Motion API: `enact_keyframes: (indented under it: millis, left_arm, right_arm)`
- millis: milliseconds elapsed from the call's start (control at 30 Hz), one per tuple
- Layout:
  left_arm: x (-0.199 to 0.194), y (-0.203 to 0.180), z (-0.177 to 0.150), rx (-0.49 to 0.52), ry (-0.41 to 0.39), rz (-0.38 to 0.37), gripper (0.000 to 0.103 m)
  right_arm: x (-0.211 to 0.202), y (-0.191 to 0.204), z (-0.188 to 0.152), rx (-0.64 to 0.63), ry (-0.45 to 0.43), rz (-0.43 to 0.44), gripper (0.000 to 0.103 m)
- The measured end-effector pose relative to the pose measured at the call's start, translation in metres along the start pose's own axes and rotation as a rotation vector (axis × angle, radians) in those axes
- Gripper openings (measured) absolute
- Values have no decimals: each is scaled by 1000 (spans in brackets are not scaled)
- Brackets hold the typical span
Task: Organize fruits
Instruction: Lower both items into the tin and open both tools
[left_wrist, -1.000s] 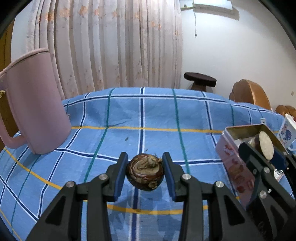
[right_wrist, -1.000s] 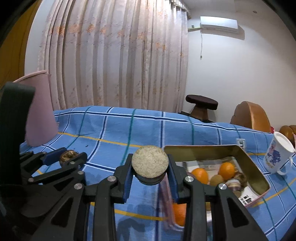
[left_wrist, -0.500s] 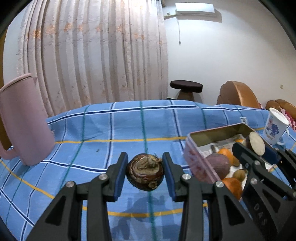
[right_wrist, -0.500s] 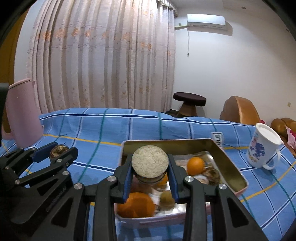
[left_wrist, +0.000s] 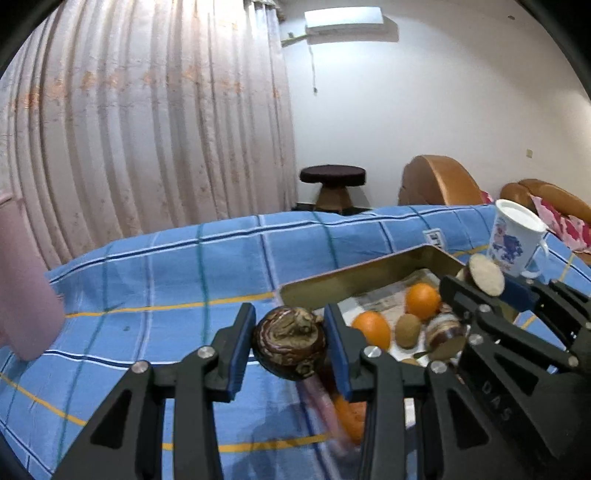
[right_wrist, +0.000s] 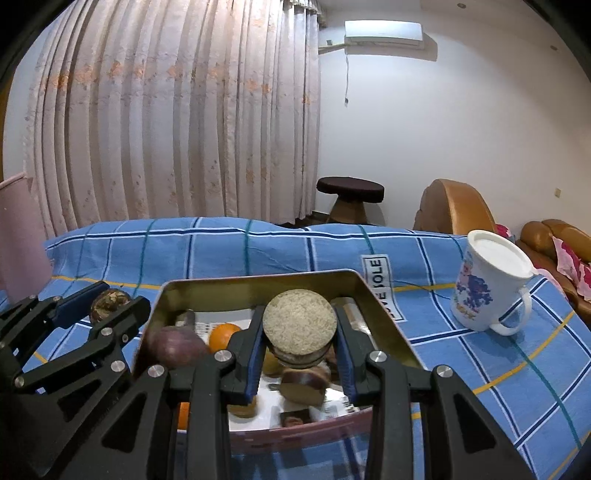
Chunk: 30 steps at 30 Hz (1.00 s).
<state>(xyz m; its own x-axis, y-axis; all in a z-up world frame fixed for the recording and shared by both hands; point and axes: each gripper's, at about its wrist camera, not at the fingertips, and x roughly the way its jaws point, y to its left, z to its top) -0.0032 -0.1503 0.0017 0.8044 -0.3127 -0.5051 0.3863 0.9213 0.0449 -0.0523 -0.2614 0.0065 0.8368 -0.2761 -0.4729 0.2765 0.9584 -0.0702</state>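
My left gripper (left_wrist: 290, 345) is shut on a dark brown wrinkled round fruit (left_wrist: 290, 343), held above the left edge of the metal tin (left_wrist: 354, 282). It also shows in the right wrist view (right_wrist: 110, 301). My right gripper (right_wrist: 299, 350) is shut on a cut brown fruit with a pale flat face (right_wrist: 300, 326), held over the tin (right_wrist: 255, 282). In the tin lie oranges (left_wrist: 423, 300), a kiwi (left_wrist: 408, 330), a purple fruit (right_wrist: 173, 347) and cut brown pieces (right_wrist: 303, 382).
The tin sits on a blue checked cloth (left_wrist: 184, 280). A white printed mug (right_wrist: 487, 288) stands to the tin's right. A pink jug (left_wrist: 22, 288) stands at the far left. Curtains, a stool (right_wrist: 351, 195) and brown chairs are behind.
Both grippers have moved right with their fruits. The tin has come under the right gripper and beside the left one. The pink jug has slid to the left edge.
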Motion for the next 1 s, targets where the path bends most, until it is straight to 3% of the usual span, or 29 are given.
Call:
enact_keyframes:
  millis: [300,667,900,1000]
  left_arm:
    - [18,-28,7,24,51,-32,40]
    - [34,-34,15,37,82,-50,40]
    - [36,-39,25,59,38,-155,40]
    - [41,-41,28,46,69,-170,40]
  right_arm:
    - [11,-22,3,20,27,-14,36]
    - [34,-32,7,69,105,44,36]
    - [39,-49,10,125,106,89,36]
    - [44,-58,10,166,123,125,36]
